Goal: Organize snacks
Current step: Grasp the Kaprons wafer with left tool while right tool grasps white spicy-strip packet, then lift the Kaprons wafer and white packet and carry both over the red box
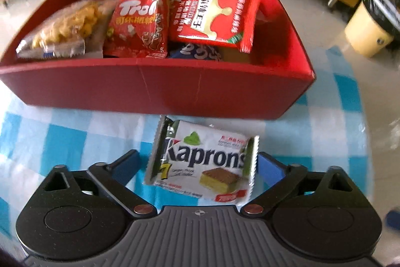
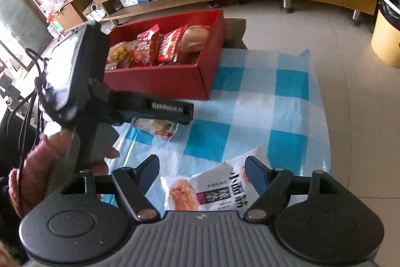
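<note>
Glossy plastic film wraps the Kaprons wafer packet (image 1: 200, 162), which lies on the shiny, smooth blue-and-white checked tablecloth (image 1: 62, 142) just in front of the red box (image 1: 150, 89). That box looks like matt cardboard. Inside it, crinkly glossy red snack bags (image 1: 140, 16) catch the light beside a clear plastic bag (image 1: 62, 26).

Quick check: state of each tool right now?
Left tool: open, straddling the Kaprons packet on the tablecloth, not pressing it.
Right tool: open, above the white snack bag, holding nothing.
</note>
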